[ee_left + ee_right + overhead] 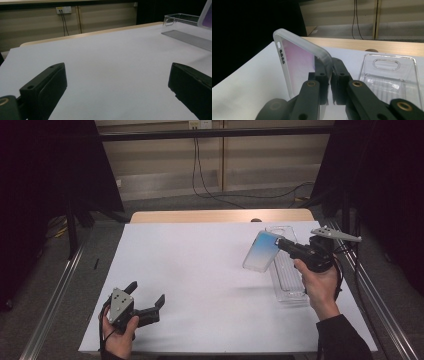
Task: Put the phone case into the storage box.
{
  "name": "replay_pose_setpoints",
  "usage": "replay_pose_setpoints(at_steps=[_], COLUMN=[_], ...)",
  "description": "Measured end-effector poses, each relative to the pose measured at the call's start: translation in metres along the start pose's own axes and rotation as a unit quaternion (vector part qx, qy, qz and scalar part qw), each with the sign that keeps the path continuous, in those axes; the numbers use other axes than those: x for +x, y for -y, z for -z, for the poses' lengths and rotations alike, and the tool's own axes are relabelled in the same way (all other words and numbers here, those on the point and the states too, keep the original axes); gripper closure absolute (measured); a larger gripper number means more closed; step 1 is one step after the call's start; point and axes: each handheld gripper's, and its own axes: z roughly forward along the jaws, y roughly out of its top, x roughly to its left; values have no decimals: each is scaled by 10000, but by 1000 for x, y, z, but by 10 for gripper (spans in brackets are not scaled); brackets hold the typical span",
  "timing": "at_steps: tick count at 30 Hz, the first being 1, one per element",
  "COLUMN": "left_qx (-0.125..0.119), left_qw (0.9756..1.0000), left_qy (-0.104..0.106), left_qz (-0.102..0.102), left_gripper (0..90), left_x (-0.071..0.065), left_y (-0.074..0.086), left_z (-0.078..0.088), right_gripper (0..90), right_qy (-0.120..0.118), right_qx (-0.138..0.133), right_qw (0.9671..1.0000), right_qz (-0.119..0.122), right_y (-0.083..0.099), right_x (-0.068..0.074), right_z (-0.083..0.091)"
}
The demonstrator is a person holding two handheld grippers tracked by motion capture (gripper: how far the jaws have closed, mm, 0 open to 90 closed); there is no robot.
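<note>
Right tongs (281,243) pinching phone case (261,251) edge, lifted over bench (200,270), left tongs (147,301) spread wide, empty, low over bench, clear tray (287,280) partly hidden behind right hand (320,282)

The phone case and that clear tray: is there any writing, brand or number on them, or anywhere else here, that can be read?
None can be read.
Phone case, held in the right hand-held gripper: no print to be seen.
Clear tray: moulded ridges, no letters.
Wall socket plate: too small to tell.
</note>
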Motion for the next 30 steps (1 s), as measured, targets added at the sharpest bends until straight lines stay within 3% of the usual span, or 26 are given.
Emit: replay_pose_setpoints(at_steps=[7,13,19,25,30], left_qx=[-1,-52,-51,-193,-276], left_qw=[10000,10000,10000,9995,9996], left_qy=[-73,53,-22,-135,-97], left_qz=[47,38,55,209,35], left_gripper=[23,20,21,30,25], left_x=[2,0,2,6,8], left_y=[2,0,0,1,4], left_z=[-1,0,0,2,11], right_gripper=[849,849,849,849,849], right_qy=[98,170,235,339,474], right_qx=[-23,-27,-86,-134,-173], right_qw=[9999,9997,9994,9989,9981], right_qz=[120,167,227,298,343], right_y=[-11,-19,-24,-31,-35], right_x=[-5,-9,-14,-21,-29], right_z=[4,8,12,16,19])
